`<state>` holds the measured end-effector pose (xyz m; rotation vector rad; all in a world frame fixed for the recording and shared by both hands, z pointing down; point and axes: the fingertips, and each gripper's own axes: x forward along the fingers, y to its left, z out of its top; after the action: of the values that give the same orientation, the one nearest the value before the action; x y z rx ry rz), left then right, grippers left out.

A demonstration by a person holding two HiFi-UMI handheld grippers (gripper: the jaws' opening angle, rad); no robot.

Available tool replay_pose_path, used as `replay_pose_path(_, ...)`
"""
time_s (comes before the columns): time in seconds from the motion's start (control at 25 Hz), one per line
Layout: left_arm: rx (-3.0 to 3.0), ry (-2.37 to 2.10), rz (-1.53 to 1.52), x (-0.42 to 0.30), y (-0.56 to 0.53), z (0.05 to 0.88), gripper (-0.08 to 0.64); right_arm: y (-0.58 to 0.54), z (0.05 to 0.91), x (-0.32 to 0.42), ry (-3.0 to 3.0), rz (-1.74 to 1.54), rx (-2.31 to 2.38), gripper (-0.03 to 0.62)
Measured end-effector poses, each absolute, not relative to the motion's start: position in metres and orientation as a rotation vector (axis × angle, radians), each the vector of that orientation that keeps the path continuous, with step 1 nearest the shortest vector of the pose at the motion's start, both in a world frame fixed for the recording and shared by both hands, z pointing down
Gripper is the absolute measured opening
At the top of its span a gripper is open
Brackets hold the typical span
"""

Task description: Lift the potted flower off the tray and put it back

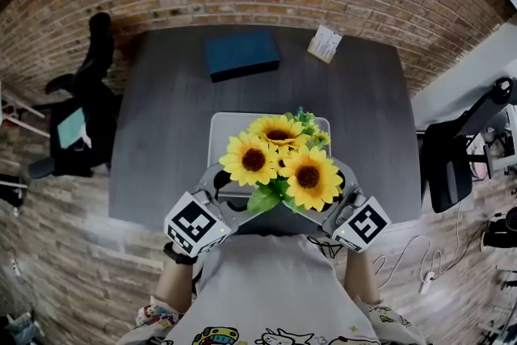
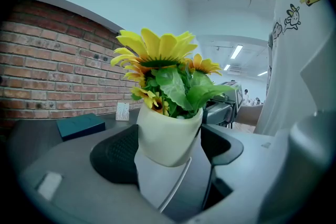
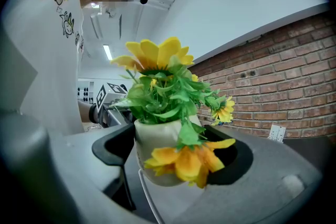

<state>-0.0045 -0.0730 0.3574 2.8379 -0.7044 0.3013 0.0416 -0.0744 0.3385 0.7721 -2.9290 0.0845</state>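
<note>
A white pot [image 2: 169, 134] of yellow sunflowers [image 1: 279, 160] sits between both grippers, near the front edge of the dark table [image 1: 161, 133]. My left gripper [image 1: 229, 191] grips it from the left. My right gripper [image 1: 336, 195] grips it from the right. In the left gripper view the black pads [image 2: 118, 152] press on the pot's sides, and the pot's rounded bottom hangs a little above the pale tray [image 2: 157, 189]. In the right gripper view the pot [image 3: 157, 139] also sits tight between the pads [image 3: 118, 147], with a drooping flower [image 3: 184, 160] in front. Blooms hide most of the tray [image 1: 222, 125].
A dark teal book [image 1: 241, 52] and a small white card [image 1: 325, 43] lie at the table's far side, by the brick wall. Black office chairs stand to the left [image 1: 85, 117] and right [image 1: 452, 166]. A white cable [image 1: 412, 254] lies on the floor at the right.
</note>
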Motion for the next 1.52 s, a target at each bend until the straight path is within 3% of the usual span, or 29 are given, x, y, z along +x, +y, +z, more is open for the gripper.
replay_pose_path(0.92, 2.802, -0.712, 0.333, -0.011, -0.088, 0.367, 0.39, -0.091, 0.345, 0.034, -2.922, 0.079, 0.734, 0.416)
replay_pose_path(1.52, 2.696, -0.697, 0.441, -0.026, -0.124, 0.443, 0.39, -0.131, 0.42, 0.019, -2.9, 0.23, 0.681, 0.414)
